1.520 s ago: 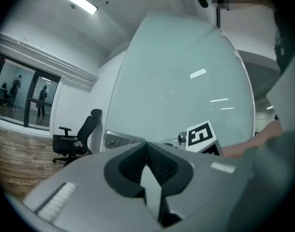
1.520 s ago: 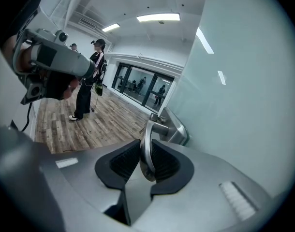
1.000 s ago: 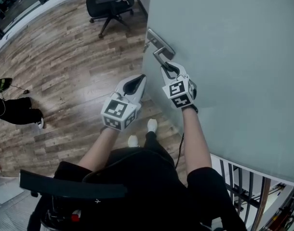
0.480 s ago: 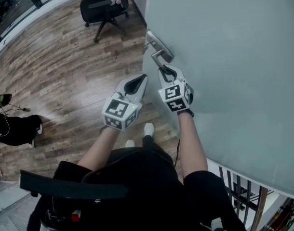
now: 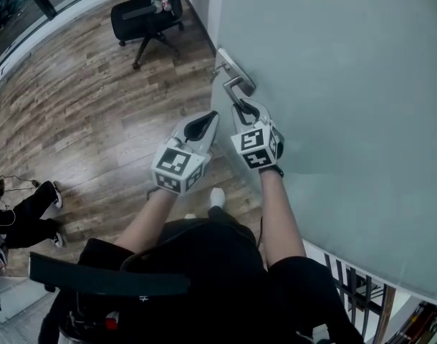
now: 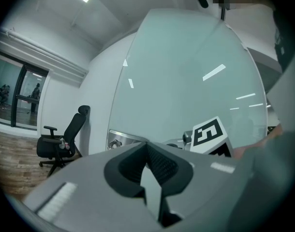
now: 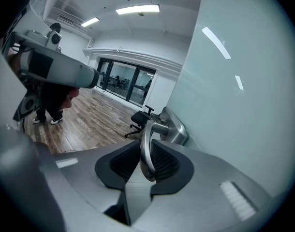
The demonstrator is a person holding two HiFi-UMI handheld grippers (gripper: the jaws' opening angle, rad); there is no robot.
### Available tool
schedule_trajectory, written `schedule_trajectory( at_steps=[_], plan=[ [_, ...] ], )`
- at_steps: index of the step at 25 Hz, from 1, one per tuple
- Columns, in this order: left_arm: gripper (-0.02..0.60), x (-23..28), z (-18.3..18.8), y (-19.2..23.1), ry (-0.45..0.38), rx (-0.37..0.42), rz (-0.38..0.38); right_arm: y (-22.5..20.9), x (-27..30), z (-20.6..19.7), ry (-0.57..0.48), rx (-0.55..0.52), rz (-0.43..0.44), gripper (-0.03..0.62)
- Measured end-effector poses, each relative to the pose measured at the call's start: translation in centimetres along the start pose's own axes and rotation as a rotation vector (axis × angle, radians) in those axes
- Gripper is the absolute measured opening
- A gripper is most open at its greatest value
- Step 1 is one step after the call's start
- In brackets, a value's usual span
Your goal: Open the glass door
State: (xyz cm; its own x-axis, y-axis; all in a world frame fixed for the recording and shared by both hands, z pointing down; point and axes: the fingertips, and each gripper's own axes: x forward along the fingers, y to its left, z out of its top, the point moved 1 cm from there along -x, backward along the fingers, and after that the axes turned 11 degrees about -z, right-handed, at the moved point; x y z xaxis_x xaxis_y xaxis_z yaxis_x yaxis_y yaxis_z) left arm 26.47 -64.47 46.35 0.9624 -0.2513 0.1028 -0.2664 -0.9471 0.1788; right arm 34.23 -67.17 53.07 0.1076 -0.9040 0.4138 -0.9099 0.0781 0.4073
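Right gripper view: right gripper [image 7: 147, 149] clamps the steel door handle [image 7: 146, 129] on the glass door [image 7: 244, 91]; left gripper [image 6: 147, 147] closed, empty.

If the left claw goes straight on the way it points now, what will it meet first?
Probably the glass door, near its edge beside the metal handle plate; depth is unclear.

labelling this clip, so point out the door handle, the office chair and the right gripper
door handle [image 7: 145, 153]: right gripper view, middle of the lever
office chair [image 5: 136, 13]: head view, on its seat
right gripper [image 5: 246, 107]: head view, between its fingertips, where they close on the door handle
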Motion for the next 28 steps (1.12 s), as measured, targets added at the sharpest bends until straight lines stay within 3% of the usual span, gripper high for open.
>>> schedule_trajectory(
  at_steps=[28],
  plan=[
    [-0.002, 6.0, 0.6, 0.7, 0.014, 0.028, 0.047, -5.7, 2.1, -1.5, 0.042, 0.074, -0.080, 0.069]
  ],
)
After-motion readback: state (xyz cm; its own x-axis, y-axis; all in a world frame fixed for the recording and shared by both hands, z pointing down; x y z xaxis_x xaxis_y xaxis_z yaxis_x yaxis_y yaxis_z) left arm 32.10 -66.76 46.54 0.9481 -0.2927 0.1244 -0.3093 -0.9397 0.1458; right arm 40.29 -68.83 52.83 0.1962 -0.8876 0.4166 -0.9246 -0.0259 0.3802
